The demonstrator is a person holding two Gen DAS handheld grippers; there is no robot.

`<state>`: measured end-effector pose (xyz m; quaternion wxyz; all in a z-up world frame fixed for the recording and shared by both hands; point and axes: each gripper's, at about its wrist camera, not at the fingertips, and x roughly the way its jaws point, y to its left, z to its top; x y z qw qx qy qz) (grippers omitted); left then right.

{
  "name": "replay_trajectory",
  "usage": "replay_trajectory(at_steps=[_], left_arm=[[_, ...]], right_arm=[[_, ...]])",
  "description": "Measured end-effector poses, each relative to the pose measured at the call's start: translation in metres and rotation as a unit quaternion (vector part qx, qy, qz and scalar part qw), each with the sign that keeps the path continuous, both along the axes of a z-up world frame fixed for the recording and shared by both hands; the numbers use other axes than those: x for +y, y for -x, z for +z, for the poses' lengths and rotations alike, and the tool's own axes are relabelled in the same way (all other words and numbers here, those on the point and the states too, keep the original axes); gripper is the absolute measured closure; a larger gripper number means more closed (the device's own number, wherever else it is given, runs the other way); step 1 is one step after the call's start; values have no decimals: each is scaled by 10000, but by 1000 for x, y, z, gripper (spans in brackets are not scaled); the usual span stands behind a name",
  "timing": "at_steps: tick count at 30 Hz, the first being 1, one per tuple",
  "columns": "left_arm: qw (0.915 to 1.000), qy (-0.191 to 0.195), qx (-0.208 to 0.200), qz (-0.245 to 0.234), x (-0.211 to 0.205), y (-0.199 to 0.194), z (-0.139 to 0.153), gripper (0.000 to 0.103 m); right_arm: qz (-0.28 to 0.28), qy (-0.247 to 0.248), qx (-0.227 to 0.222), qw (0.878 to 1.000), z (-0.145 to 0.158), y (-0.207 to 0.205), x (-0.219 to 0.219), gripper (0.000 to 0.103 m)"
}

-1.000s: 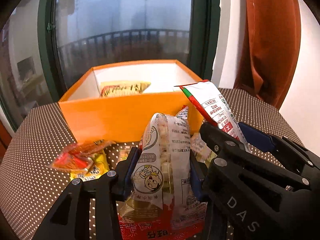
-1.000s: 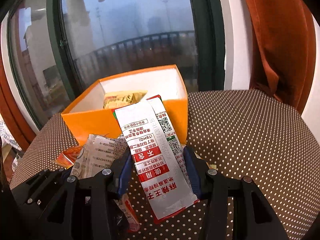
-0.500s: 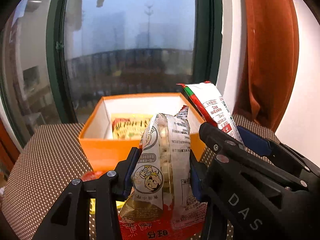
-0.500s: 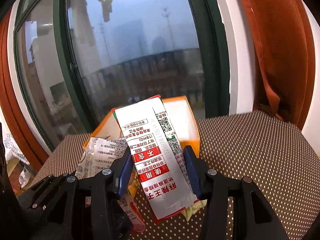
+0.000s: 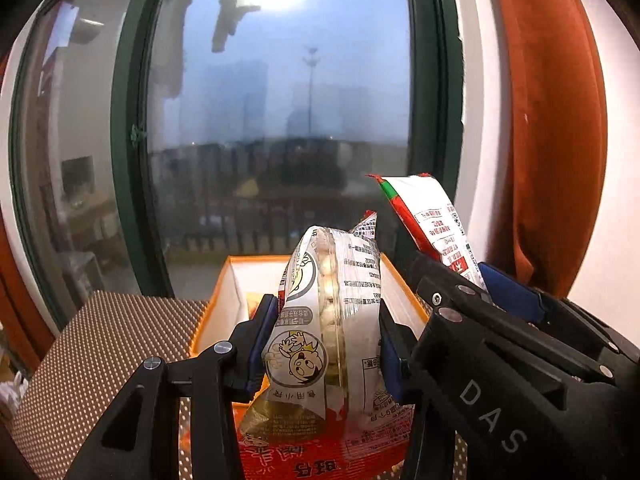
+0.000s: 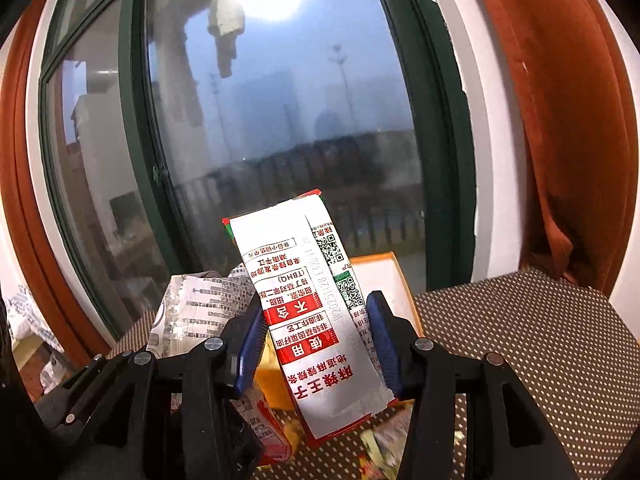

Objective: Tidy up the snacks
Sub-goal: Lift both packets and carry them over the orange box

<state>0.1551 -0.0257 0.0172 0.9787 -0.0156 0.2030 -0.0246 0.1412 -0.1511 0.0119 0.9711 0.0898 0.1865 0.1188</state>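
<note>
snacks [image 5: 328, 320] [image 6: 316, 312] clamped in 2 hand-held grippers above dotted table [image 6: 540, 340], perhaps over orange box [image 5: 404, 296].

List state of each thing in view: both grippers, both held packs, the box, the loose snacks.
left gripper: shut on cartoon snack pack
cartoon snack pack: held upright, off the table
right gripper: shut on white-and-red sachet
white-and-red sachet: held upright, print upside down
orange box: open, no lid, a yellow packet inside
loose snacks: lying on the dotted tablecloth below the grippers
</note>
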Motion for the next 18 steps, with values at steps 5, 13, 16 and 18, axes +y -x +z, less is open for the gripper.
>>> replay_trajectory(at_steps=[5,13,16,18], left_arm=[[9999,34,-84,69,9,-14,4,56],[9993,-42,-154,337,25,-46,-8,56],[9991,-24,-192,368,30,-56,-13,56],[9990,7,-165,406,33,-65,-17,56]], right_arm=[[5,-8,-117,9999,7,-14,7,50],[47,194,-87,9998,-2,-47,25,50],[73,190,-163,9997,-6,-59,29,50],[86,182,-187,9996,-10,-66,31,50]])
